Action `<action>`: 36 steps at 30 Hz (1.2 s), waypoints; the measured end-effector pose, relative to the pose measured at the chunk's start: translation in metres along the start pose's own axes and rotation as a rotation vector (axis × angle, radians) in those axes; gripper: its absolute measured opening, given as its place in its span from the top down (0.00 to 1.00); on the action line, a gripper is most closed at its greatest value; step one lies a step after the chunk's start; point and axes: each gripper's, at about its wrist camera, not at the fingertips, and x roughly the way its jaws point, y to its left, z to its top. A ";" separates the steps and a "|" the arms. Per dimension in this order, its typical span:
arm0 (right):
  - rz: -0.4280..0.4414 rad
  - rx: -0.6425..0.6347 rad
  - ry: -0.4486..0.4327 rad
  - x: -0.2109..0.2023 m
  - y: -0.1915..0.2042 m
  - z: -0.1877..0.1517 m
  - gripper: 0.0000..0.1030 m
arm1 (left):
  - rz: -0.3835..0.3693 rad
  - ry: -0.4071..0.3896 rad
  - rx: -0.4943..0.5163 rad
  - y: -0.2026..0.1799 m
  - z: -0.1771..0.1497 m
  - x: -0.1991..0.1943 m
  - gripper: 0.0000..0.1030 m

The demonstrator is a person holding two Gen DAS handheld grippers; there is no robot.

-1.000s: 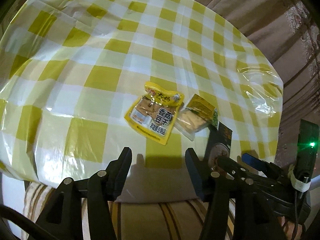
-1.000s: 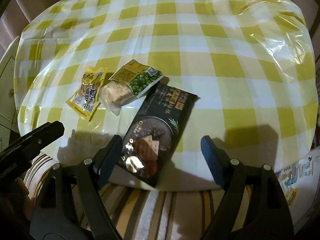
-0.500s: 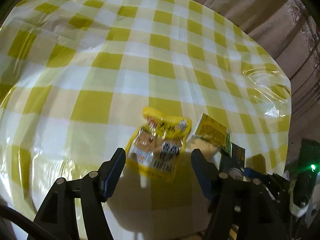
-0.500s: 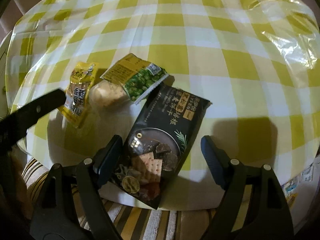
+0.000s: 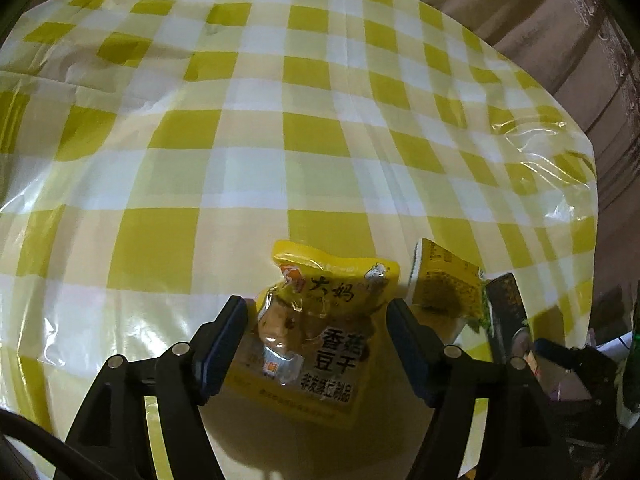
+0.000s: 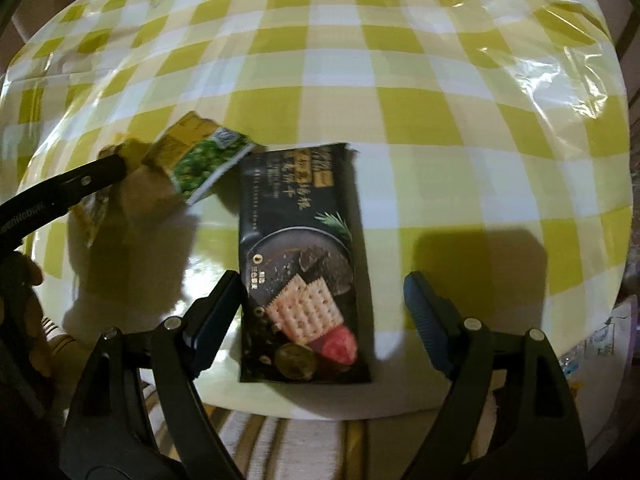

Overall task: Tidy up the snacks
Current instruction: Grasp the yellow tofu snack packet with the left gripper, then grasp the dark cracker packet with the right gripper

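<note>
- Left gripper [image 5: 316,336]: its jaws have just been opening and now sit wide on either side of the yellow tofu pouch [image 5: 316,332], which lies flat between them. Pads don't look like they're pressing on it, so no grip yet.
- Right gripper [image 6: 322,306]: spread wide too, straddling the lower end of the black cracker bag [image 6: 298,268]. One pad is just beside the bag's edge, the other stands clear. Nothing clamped here either.
- Third snack, the green-and-yellow pea packet [image 6: 200,158], sits between those two, tipped up over a pale packet I can't really make out.
- All of it is bunched at the near edge of the checkered tablecloth [image 6: 400,80]; the far side is bare.
- Progress, I'd guess: basically the start. Nothing's lifted or sorted, and I don't see any box or tray to put stuff in. Both pickups look lined up, closing is what's left, then all the arranging.
</note>
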 end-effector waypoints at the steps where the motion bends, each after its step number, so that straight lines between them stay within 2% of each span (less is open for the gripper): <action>1: -0.011 -0.002 -0.001 0.001 -0.001 0.001 0.18 | 0.009 0.000 0.006 0.000 -0.001 -0.001 0.29; 7: -0.022 -0.019 -0.019 0.003 -0.001 0.003 0.17 | 0.014 -0.007 0.035 0.005 -0.003 -0.002 0.25; 10: -0.024 -0.020 -0.026 0.007 0.000 0.009 0.17 | 0.028 -0.007 0.042 0.009 -0.007 -0.003 0.17; 14: -0.022 -0.018 -0.034 0.009 -0.001 0.012 0.16 | 0.025 -0.004 0.058 0.011 -0.008 -0.004 0.14; 19: -0.023 -0.023 -0.048 0.014 -0.001 0.016 0.15 | 0.145 0.037 0.171 -0.004 -0.014 0.003 0.14; 23: -0.023 -0.027 -0.054 0.018 -0.001 0.019 0.14 | 0.162 0.037 0.181 -0.006 -0.014 0.003 0.16; 25: -0.024 -0.028 -0.057 0.018 0.000 0.019 0.14 | 0.162 0.025 0.180 -0.005 -0.014 0.000 0.26; 26: -0.025 -0.030 -0.060 0.019 0.000 0.019 0.14 | 0.161 0.017 0.179 -0.006 -0.014 -0.001 0.35; 28: -0.018 -0.035 -0.066 0.018 0.001 0.018 0.17 | 0.158 0.016 0.176 -0.005 -0.015 -0.003 0.35; 30: -0.010 -0.047 -0.074 0.015 0.004 0.016 0.24 | 0.156 0.012 0.172 -0.004 -0.016 -0.005 0.42; 33: -0.001 -0.075 -0.086 0.011 0.010 0.013 0.37 | 0.134 0.014 0.132 0.002 -0.019 -0.012 0.64; 36: 0.004 -0.093 -0.095 0.009 0.014 0.011 0.46 | 0.145 0.014 0.112 0.006 -0.023 -0.017 0.74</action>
